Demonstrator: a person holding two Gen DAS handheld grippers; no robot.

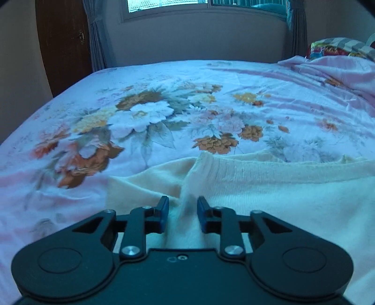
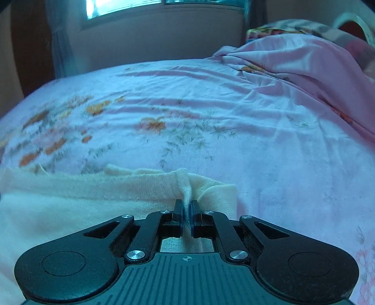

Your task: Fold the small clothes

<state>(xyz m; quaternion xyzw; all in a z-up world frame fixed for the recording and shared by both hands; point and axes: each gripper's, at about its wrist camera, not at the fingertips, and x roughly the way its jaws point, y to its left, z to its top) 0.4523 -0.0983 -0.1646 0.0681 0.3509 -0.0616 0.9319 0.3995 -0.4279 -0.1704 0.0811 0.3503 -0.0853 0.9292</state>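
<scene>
A cream knit garment point(image 1: 269, 187) lies on the floral bedsheet point(image 1: 164, 98), its ribbed hem running left to right. My left gripper point(image 1: 182, 212) is partly open, its blue pads on either side of a raised ridge of the garment near its left corner, with a gap on each side. In the right wrist view the same garment point(image 2: 70, 206) fills the lower left. My right gripper point(image 2: 186, 217) is shut on a pinched fold of the garment at its right corner, just below the hem.
A bunched pink cover point(image 2: 304, 70) and a patterned pillow point(image 1: 332, 48) lie at the far right of the bed. A wall with a window point(image 1: 204, 4), grey curtains and a brown door point(image 1: 63, 47) stand behind the bed.
</scene>
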